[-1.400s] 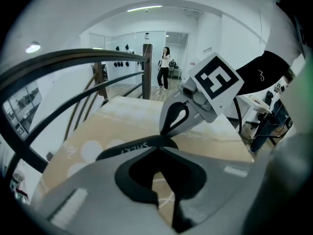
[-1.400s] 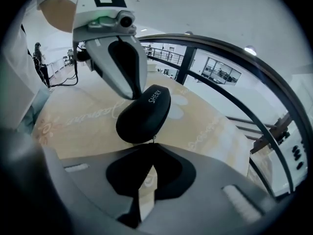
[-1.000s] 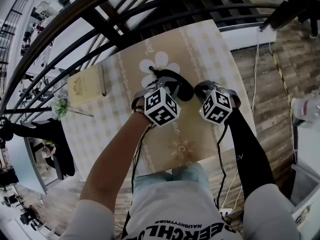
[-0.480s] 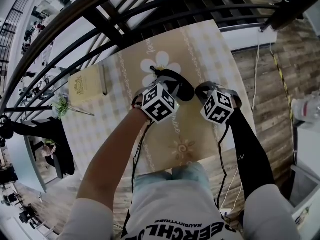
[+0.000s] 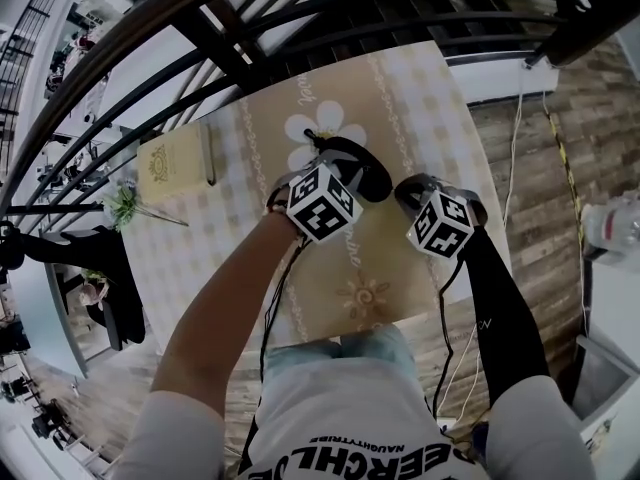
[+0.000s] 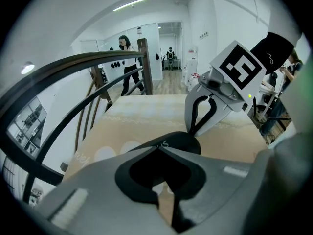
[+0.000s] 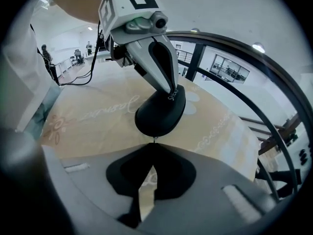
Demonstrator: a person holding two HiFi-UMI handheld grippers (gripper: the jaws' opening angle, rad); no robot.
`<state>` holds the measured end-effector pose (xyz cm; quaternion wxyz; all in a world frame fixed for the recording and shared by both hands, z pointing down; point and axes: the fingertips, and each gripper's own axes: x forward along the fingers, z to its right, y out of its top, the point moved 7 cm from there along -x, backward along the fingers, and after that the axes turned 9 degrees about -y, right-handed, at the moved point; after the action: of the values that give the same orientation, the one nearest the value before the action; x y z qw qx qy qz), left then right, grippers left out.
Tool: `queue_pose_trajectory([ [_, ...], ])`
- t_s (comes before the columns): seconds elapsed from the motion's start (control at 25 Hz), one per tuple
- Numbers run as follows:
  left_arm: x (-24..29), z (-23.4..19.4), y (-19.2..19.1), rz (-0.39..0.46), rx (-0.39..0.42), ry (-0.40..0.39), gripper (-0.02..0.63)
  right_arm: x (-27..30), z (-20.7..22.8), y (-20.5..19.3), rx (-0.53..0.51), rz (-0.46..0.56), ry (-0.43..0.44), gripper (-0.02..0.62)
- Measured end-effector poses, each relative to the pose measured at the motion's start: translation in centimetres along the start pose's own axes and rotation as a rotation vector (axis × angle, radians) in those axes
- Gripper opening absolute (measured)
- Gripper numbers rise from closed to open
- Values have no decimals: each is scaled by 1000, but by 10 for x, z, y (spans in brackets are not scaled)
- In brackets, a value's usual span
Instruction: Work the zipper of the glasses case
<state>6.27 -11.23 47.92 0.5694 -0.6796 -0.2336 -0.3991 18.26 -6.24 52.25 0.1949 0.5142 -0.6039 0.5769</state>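
Book: the book (image 5: 172,171) lies near the left edge of the surface (image 5: 240,258), well apart from the work.

Left hand-held gripper: the left hand-held gripper (image 6: 159,148) points steeply down. Its jaws are closed on the left end of the case (image 5: 358,168), pinching the rim beside some small white print.

Case: black and oval, and closed as far as the views show. It sits a little right of the surface's middle, toward the far edge, partly over a white flower print. I cannot tell whether it lies flat or is tipped up in the grip.

Pull: the pull (image 7: 154,139) is a small thin tab at the right end of the case. It sticks out toward the right hand-held gripper.

Right hand-held gripper: the right hand-held gripper (image 7: 154,142) also points steeply down. Its jaws are all but together, and the tips meet just at the pull and appear to pinch it.

Step in hand: both grips look set, one bracing the case and one on the pull. The zipper run itself looks not yet begun.

Next move: the left grip should hold the case firm while the right draws the pull along the curved rim. The pull is small and thin, so the pinch must stay tight and follow the curve, or the tab may slip free.
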Motion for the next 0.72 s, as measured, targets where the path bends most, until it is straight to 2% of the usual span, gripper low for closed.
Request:
queue_pose_trajectory([
  [0.6, 1, 2, -1, 16, -3, 24, 103, -4, -29, 12, 88, 21, 12, 29],
  [0.72, -2, 5, 0, -12, 46, 28, 103, -6, -30, 12, 93, 20, 15, 29],
])
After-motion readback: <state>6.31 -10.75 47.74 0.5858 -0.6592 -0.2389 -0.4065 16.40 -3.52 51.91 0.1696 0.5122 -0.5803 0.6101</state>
